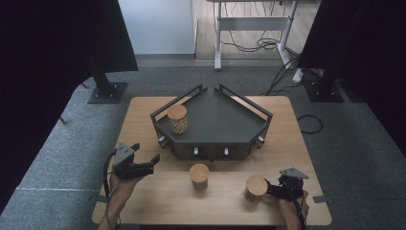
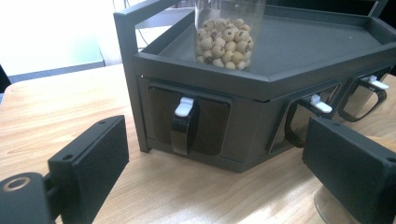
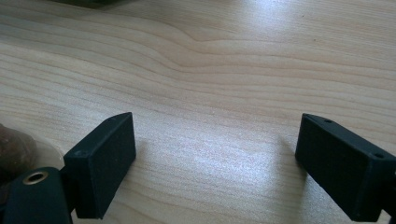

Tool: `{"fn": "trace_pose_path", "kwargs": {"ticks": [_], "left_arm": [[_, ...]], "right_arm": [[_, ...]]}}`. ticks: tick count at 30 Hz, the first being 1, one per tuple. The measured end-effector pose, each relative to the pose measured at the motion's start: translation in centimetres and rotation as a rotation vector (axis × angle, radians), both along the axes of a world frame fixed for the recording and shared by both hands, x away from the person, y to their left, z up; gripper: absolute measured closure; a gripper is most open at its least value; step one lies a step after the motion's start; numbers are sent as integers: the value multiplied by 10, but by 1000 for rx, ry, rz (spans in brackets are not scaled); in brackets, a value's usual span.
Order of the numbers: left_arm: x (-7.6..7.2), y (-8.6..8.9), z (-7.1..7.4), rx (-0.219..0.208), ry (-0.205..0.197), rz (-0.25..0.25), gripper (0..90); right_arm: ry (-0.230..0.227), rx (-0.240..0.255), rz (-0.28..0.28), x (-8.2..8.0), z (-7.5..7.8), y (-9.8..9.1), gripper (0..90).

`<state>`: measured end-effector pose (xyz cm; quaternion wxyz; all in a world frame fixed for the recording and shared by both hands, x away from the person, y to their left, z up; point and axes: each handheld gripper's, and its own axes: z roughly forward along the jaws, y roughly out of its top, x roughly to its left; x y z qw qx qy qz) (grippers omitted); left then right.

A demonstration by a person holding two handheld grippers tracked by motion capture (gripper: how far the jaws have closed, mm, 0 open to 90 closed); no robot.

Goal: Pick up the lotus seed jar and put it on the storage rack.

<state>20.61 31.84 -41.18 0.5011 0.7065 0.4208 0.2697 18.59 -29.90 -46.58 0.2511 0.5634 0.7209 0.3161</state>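
Observation:
A dark corner-shaped tray (image 1: 225, 125) with drawers along its front stands mid-table. On its left part sits a wood-lidded jar of pale round seeds (image 1: 177, 119) (image 2: 225, 35). Two more lidded jars stand on the table in front, one in the middle (image 1: 199, 176) and one to the right (image 1: 256, 187). My left gripper (image 1: 147, 151) (image 2: 215, 140) is open, low over the table, facing the tray's left drawer and its white-tipped handle (image 2: 184, 120). My right gripper (image 1: 269, 189) (image 3: 217, 128) is open beside the right jar, with bare wood between its jaws.
The wooden table (image 1: 143, 201) ends close behind both hands. A clear jar base (image 2: 327, 207) shows behind the left gripper's right-hand jaw. Stands, a desk frame and loose cables (image 1: 249, 45) sit on the grey floor beyond the table.

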Motion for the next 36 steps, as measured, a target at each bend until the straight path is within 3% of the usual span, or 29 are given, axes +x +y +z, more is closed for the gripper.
{"fn": "trace_pose_path", "kwargs": {"ticks": [12, 36], "left_arm": [[-6, -2, -9, 16, 13, -2, 69], [-12, -1, -40, 44, 70, 35, 65]], "right_arm": [[0, 0, 0, 0, 0, 0, 117], [0, 0, 0, 0, 0, 0, 117]]}}
